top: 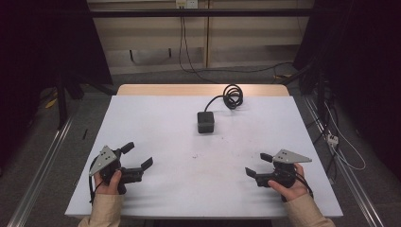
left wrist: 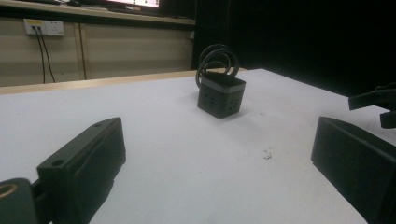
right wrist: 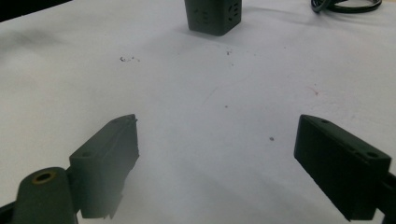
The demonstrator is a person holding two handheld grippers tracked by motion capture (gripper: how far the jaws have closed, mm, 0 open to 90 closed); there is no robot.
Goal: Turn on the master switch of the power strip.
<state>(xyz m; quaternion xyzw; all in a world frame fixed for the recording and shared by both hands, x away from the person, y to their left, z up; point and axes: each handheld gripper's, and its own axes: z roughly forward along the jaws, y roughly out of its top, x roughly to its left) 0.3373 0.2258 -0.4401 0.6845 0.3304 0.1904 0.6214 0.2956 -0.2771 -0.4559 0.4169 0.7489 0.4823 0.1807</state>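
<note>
The left gripper (top: 138, 155) and right gripper (top: 257, 164) sit nearest the camera, one at each near corner of the white tabletop (top: 156, 118), each held in a hand with a beige sleeve, the left hand (top: 109, 182) and the right hand (top: 289, 184). Both grippers are wide apart in the jaws with nothing between them, bare tabletop showing through the gap in the left gripper view (left wrist: 219, 172) and in the right gripper view (right wrist: 217, 158). They point inward and forward, well apart from each other. The cube (top: 205, 121), a dark socket block with plug holes in its sides, stands upright on the tabletop toward the far middle, well apart from both grippers and between their lines of aim. Its cord (top: 231, 96) runs from the cube to a loose coil lying just beyond it near the far edge. A few small dark specks (top: 194, 155) mark the tabletop nearer the middle.
</note>
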